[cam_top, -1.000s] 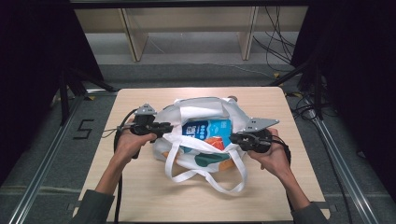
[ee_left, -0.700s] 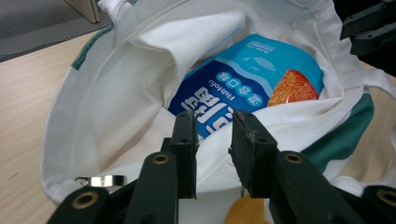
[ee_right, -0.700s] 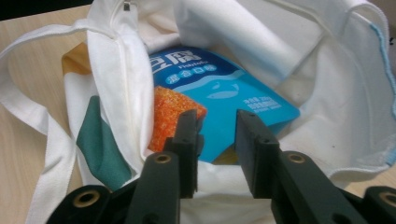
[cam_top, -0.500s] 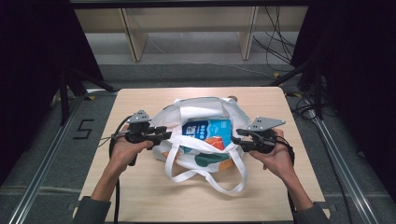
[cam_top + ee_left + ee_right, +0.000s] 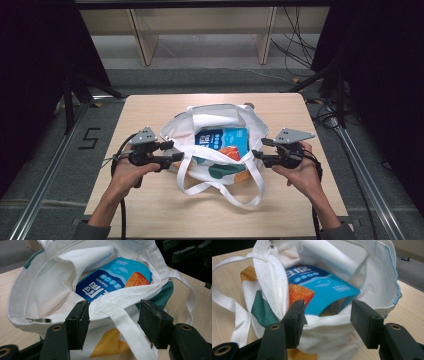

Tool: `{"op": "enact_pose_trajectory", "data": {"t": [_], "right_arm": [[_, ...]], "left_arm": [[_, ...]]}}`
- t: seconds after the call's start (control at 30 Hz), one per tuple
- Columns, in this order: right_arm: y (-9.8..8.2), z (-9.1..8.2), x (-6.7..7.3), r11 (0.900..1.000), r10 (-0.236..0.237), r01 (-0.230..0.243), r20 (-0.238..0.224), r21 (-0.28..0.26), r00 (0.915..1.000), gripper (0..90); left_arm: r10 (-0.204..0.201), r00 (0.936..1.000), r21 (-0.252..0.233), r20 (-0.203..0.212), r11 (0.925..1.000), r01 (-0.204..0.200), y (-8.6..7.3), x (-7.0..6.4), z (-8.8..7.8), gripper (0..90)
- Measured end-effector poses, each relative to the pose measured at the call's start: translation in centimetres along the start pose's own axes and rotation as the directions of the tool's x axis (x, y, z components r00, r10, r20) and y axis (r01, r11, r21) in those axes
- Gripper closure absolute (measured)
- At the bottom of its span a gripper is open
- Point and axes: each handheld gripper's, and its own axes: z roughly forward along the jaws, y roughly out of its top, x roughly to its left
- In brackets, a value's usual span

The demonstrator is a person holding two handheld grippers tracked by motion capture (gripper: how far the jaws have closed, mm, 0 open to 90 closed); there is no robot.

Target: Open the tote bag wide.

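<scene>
A white tote bag (image 5: 216, 120) with teal and orange patches lies open in the middle of the table. Inside it lies a blue snack packet (image 5: 222, 137) with an orange picture; the packet (image 5: 112, 282) also appears between the bag's walls in both gripper views (image 5: 324, 290). My left gripper (image 5: 172, 151) is at the bag's left rim, jaws open, with the rim and a white strap (image 5: 127, 327) between them (image 5: 113, 307). My right gripper (image 5: 259, 148) is at the bag's right rim, open, with the rim (image 5: 329, 322) between its jaws (image 5: 328, 305).
The bag's two long straps (image 5: 225, 192) trail toward the near edge of the wooden table (image 5: 150, 105). A floor mark "5" (image 5: 90, 138) lies left of the table. Cables (image 5: 295, 50) and wooden shelf legs (image 5: 142, 37) are beyond the far edge.
My left gripper has drawn back toward the near edge and slightly left. My right gripper has shifted slightly right. The bag and packet stay put.
</scene>
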Motion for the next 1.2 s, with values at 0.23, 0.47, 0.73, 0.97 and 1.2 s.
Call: {"op": "enact_pose_trajectory", "data": {"t": [0.23, 0.47, 0.73, 0.97, 1.2], "right_arm": [[-0.8, -0.8, 0.0, 1.000, -0.001, 0.001, 0.014, 0.000, 0.9999, 42.4], [-1.3, -1.4, 0.1, 1.000, 0.010, -0.010, 0.019, -0.005, 0.9998, 39.1], [-2.5, -2.0, 0.2, 1.000, 0.012, -0.012, 0.033, 0.012, 0.9994, 37.3], [-3.7, -2.7, 0.3, 0.999, 0.031, -0.032, 0.037, 0.019, 0.9988, 35.6], [-5.2, -3.2, 0.6, 0.998, 0.041, -0.042, 0.034, 0.042, 0.9986, 33.0]], "left_arm": [[-0.022, 0.9994, -0.016, -0.028, 0.9997, 0.021, -1.3, -0.7, -0.7, 37.0], [-0.020, 0.9989, -0.017, -0.042, 0.9997, 0.019, -2.3, -1.6, -1.0, 33.1], [-0.012, 0.9990, -0.005, -0.044, 0.9999, 0.012, -3.7, -2.4, -1.5, 30.7], [0.003, 0.9992, 0.008, -0.040, 1.0000, -0.003, -5.2, -3.4, -1.5, 29.2], [0.032, 0.9991, 0.007, -0.028, 0.9995, -0.031, -6.8, -4.4, -1.5, 28.0]]}}
